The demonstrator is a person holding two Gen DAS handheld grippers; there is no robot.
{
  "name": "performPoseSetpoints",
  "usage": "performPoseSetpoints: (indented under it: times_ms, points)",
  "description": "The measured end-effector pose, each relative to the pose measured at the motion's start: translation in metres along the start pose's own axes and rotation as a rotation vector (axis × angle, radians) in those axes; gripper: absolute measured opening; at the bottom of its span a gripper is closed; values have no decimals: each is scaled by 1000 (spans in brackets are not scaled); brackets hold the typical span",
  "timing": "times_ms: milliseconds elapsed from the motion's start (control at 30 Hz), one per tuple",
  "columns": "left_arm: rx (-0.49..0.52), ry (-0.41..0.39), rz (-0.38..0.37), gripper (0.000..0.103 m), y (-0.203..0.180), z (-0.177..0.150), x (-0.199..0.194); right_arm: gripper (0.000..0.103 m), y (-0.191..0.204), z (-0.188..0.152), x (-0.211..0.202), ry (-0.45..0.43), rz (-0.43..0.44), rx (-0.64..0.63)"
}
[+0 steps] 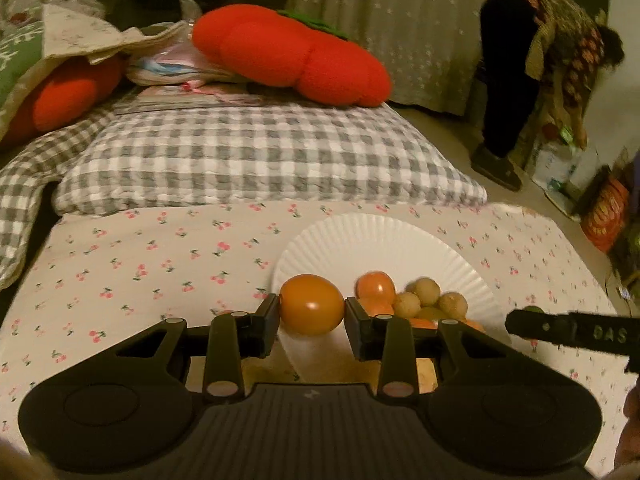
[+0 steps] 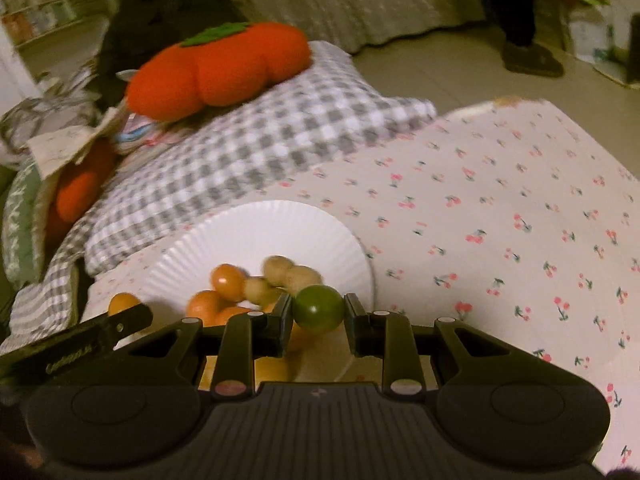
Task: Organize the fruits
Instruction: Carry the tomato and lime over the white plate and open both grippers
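My left gripper (image 1: 311, 312) is shut on an orange fruit (image 1: 311, 309), held just over the near left rim of a white paper plate (image 1: 380, 240). On the plate lie several small fruits: an orange one (image 1: 375, 285) and tan round ones (image 1: 426, 292). My right gripper (image 2: 318, 311) is shut on a green round fruit (image 2: 318, 308) at the near right side of the same plate (image 2: 260, 228). In the right wrist view the left gripper's finger (image 2: 120, 322) reaches in from the left with its orange fruit (image 2: 123, 303). The right gripper's finger (image 1: 560, 330) enters the left wrist view from the right.
The plate rests on a cherry-print cloth (image 1: 140, 272). Behind it lie a grey checked pillow (image 1: 248, 156) and a red tomato-shaped cushion (image 1: 288, 56). A person (image 1: 540, 80) bends over boxes on the floor at the far right.
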State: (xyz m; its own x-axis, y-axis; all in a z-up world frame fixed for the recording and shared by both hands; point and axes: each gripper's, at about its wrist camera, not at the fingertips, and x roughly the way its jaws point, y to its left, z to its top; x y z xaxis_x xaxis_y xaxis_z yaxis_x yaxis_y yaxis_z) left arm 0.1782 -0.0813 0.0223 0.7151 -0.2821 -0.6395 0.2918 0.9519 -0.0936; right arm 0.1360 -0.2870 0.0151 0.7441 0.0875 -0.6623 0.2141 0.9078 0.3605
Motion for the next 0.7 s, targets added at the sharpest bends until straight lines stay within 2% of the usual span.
performPoseSetpoints:
  times_ms: [333, 500, 700]
  points:
    - [76, 12, -19, 26, -11, -6, 8, 25, -1, -3, 4, -2, -37, -3]
    - [87, 5, -23, 27, -12, -7, 7, 30, -2, -2, 6, -5, -34, 4]
    - [93, -2, -23, 34, -13, -8, 3, 35, 1, 1, 0, -27, -21, 4]
